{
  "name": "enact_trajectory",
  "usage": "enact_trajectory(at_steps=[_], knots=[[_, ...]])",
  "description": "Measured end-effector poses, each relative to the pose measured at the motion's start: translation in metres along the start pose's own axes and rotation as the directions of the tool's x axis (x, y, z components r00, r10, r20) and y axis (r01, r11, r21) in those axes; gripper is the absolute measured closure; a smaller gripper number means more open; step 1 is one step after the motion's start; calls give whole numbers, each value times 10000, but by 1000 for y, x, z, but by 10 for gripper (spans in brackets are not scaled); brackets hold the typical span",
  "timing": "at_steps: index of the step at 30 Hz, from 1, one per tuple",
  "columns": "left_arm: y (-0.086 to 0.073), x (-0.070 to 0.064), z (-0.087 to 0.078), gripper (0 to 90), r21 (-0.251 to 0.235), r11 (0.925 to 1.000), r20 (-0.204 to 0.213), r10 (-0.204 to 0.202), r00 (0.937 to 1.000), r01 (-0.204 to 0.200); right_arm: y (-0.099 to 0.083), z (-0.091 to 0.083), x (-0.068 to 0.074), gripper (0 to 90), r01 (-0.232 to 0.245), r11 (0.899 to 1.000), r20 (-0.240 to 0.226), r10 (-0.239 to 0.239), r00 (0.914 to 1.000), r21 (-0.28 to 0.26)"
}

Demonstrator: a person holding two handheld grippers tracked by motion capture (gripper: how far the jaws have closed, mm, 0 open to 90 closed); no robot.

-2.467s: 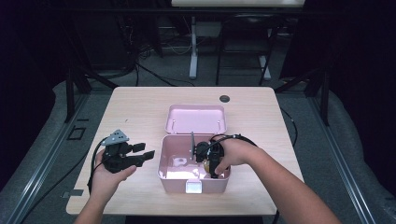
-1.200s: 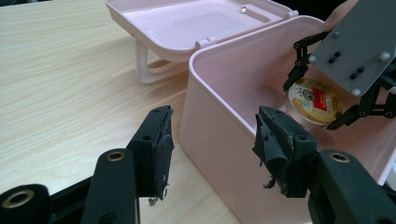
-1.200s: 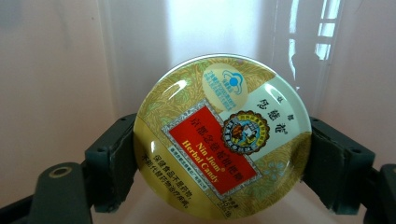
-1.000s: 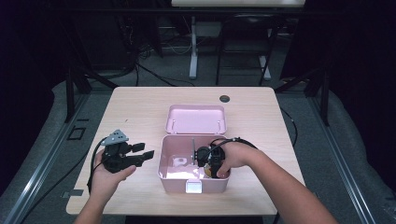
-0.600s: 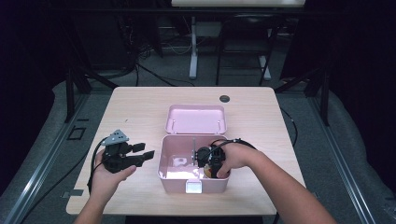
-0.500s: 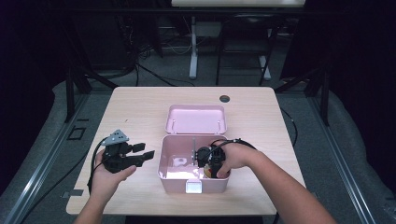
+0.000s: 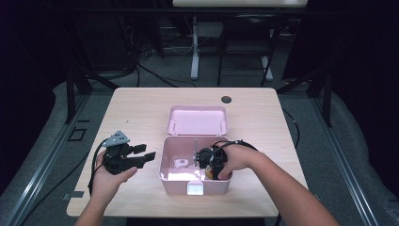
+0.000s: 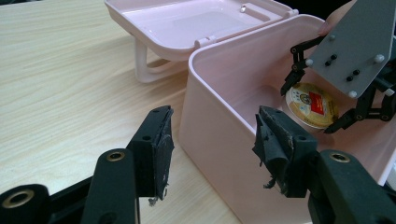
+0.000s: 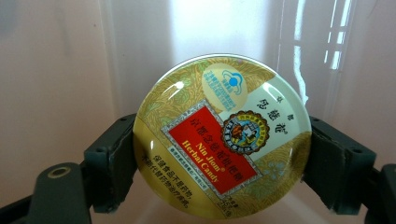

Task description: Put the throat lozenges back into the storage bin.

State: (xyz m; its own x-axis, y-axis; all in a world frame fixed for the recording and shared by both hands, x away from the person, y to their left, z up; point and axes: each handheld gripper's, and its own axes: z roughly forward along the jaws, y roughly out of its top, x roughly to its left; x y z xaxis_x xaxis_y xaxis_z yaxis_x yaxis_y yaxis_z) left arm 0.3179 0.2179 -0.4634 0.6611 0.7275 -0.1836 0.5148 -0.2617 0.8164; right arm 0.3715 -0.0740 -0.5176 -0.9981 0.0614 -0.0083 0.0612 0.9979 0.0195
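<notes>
Dark floor with cables and metal stands surrounds a pale wooden table (image 7: 141,108), where one pink plastic box (image 7: 169,176) stands near the person's edge with its hinged pink lid (image 7: 197,120) thrown open and lying flat behind it.

One round gold candy tin with a red label (image 9: 222,135) sits squarely between the two black jaws of the right gripper (image 9: 222,161), which are pressed against the tin's left and right rim and pinch it. In the left gripper view the same tin (image 8: 312,106) appears inside the box, low against the pink interior, with the right gripper's grey plate above it. In the high view the right gripper (image 7: 209,160) reaches down into the box's right half with the person's hand over it.

Besides the tin, the box holds one small white round object (image 7: 180,163) on its floor at the left; what it is cannot be told.

One left gripper (image 8: 212,147) is held just beside the box's left outer wall, jaws spread wide apart and clasping nothing. In the high view it (image 7: 141,157) hovers above the tabletop, left of the box.
</notes>
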Motion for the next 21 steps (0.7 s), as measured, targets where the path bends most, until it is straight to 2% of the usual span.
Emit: enact_trajectory(at_steps=[6,18,21], knots=[[0,0,0,461,-24,10000,-26,-21,10000,21,-1,-3,-1,152,-137,9999,3,137,9999,-90],[0,0,0,461,39,10000,15,18,10000,-18,-1,-13,1,175,-358,9987,22,359,9994,-360],[0,0,0,461,37,10000,16,20,10000,-20,-1,-18,1,173,-333,9991,110,336,9994,-269]])
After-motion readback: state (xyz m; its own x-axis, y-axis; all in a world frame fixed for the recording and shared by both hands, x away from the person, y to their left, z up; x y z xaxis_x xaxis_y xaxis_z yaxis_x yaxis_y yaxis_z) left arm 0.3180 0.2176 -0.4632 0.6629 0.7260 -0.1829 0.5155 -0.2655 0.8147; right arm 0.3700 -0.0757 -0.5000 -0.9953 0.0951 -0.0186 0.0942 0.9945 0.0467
